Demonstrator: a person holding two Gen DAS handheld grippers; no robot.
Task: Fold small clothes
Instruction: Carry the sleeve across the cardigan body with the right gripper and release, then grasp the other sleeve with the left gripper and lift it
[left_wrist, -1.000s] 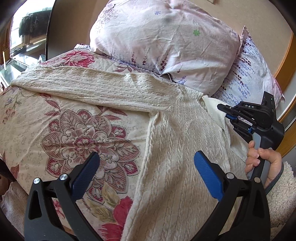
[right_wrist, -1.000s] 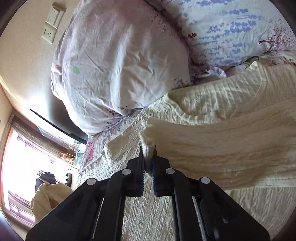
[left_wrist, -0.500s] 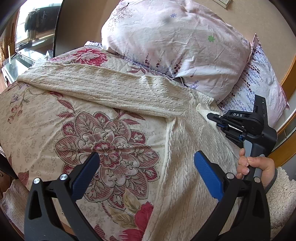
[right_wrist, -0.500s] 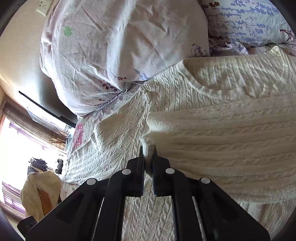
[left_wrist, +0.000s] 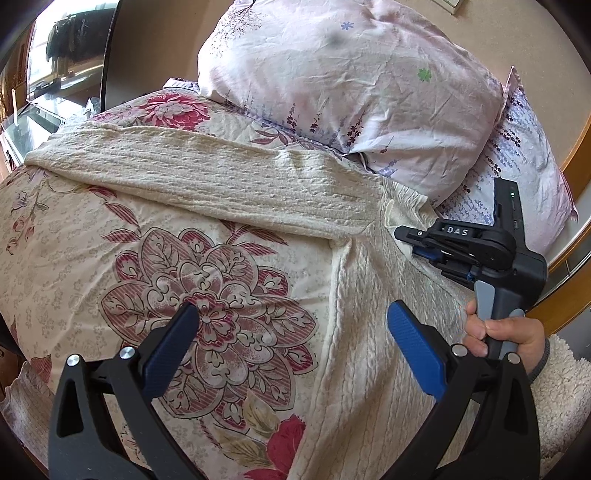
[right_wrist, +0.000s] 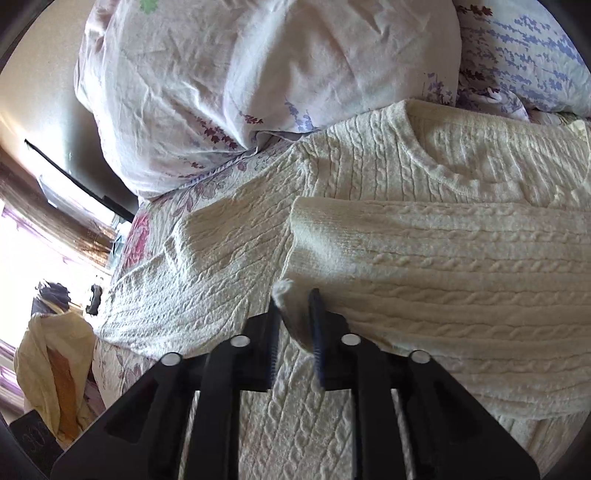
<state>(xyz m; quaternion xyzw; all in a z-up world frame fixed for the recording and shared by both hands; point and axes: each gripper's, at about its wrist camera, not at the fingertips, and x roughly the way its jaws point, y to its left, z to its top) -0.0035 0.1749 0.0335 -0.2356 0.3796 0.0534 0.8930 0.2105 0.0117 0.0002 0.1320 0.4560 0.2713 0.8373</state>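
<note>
— While my right gripper (right_wrist: 293, 325) is letting go, its jaws have just been opening, and the cuff of the cream cable-knit sweater (right_wrist: 424, 258) is still lying between them with the pads no longer pressing on it.

— So which step are you working on?

— I am laying the right sleeve (right_wrist: 443, 251) across the chest, just below the neckline. The sweater is lying flat on the floral quilted bedspread (left_wrist: 129, 266), its collar end up against the pale flowered pillow (left_wrist: 351, 85).

— And your left gripper (left_wrist: 291, 343)?

— It is hanging wide apart and empty above the sweater's side edge, touching nothing. The other sleeve (left_wrist: 192, 177) is stretching out to the side across the bedspread, unfolded.

— What is the next move asking of you?

— I am judging that the right jaws need to back off cleanly without dragging the cuff, and then the left needs to pinch the far cuff and carry it across the body.

— Any containers to fill?

— None is showing; nothing here is holding clothes except the bed itself.
</note>
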